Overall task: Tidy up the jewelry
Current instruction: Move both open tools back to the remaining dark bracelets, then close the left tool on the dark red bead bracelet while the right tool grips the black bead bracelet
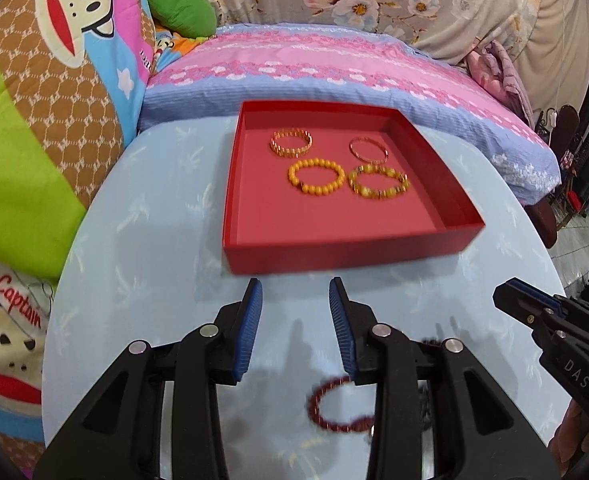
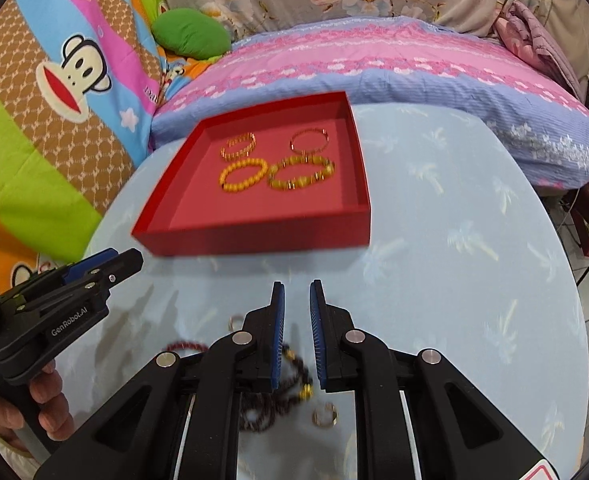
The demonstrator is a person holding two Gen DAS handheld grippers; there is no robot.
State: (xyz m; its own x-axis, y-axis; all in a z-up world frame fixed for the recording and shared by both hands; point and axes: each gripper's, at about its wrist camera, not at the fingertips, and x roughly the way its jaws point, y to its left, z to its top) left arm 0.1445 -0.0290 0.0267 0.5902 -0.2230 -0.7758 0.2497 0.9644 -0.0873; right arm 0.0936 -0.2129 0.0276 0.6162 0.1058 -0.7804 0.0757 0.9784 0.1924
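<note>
Four bracelets point(image 1: 340, 166) lay inside the red tray point(image 1: 350, 254) on the bench point(image 1: 142, 216), and a dark red beaded bracelet point(image 1: 340, 406) lay loose nearer in! Left claw point(image 1: 295, 292) stood partly open, holding nothing; right claw point(image 2: 297, 292) was barely parted, empty too, over a small ring point(image 2: 325, 415).

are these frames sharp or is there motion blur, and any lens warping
Left wrist view: red tray and its bracelets smeared, dark red bead bracelet on the table blurred too; the gripper body is crisp. Right wrist view: same smear on the tray and the beads near the jaws. Both views bow at the edges, with dark fisheye corners.
</note>
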